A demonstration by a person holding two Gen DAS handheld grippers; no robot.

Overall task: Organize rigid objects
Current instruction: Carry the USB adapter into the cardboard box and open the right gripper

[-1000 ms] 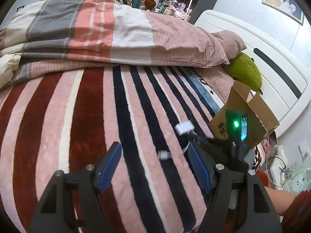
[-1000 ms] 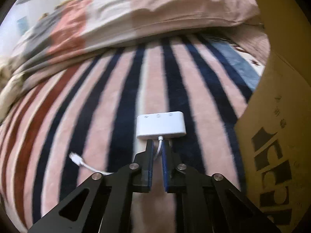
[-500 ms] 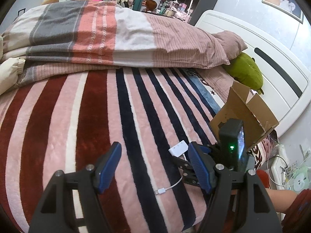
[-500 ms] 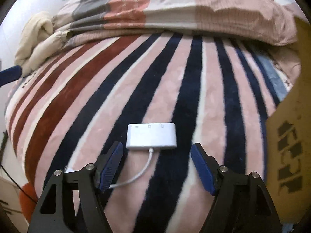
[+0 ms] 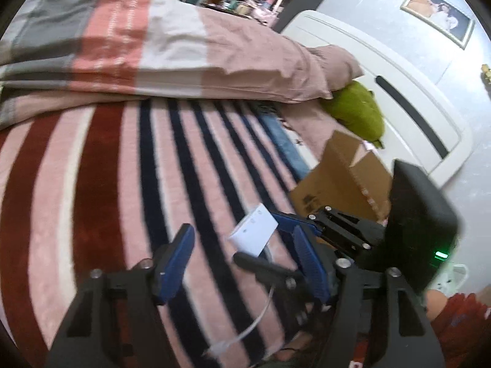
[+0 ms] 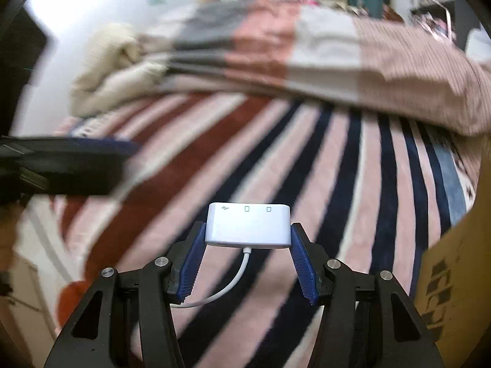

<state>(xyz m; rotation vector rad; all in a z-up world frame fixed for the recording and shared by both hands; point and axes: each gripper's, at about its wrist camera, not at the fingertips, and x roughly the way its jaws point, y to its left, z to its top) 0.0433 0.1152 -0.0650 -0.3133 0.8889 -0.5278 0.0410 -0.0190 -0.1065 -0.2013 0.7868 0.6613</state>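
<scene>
white adapter (image 6: pixel 248 224) sits squarely between the right gripper (image 6: pixel 247 239) pads, short ends against the blue ribs on both sides, port face pointing away. jaws closing, pads already pressing on it, so clamped across its width. appears lifted clear of the blanket (image 6: pixel 337 165), though blur makes that hard to confirm. thin white cable (image 6: pixel 228 288) droops from the near edge, curls down and left between the finger bases. in the left wrist view, same adapter (image 5: pixel 254 232) tilted, cable (image 5: pixel 260 316) trailing down toward the bed's near edge.

left gripper (image 5: pixel 242 263) closing too, fingers apart with only striped blanket (image 5: pixel 101 184) between them. right pad (image 5: pixel 310 263) close beside the right gripper (image 5: pixel 264 245); left pad (image 5: pixel 176 257) well clear.

cardboard box (image 6: pixel 457 276) close on the right, its wall rising past the right finger. in the left wrist view, box (image 5: pixel 346 178) stands just beyond the adapter, flaps up, near the headboard (image 5: pixel 399 98). green plush (image 5: pixel 356 110) behind it. folded duvet (image 5: pixel 172 46) walls off the far side. wide bare blanket to the left and ahead. sleeve (image 5: pixel 463 316) at the lower right corner.
</scene>
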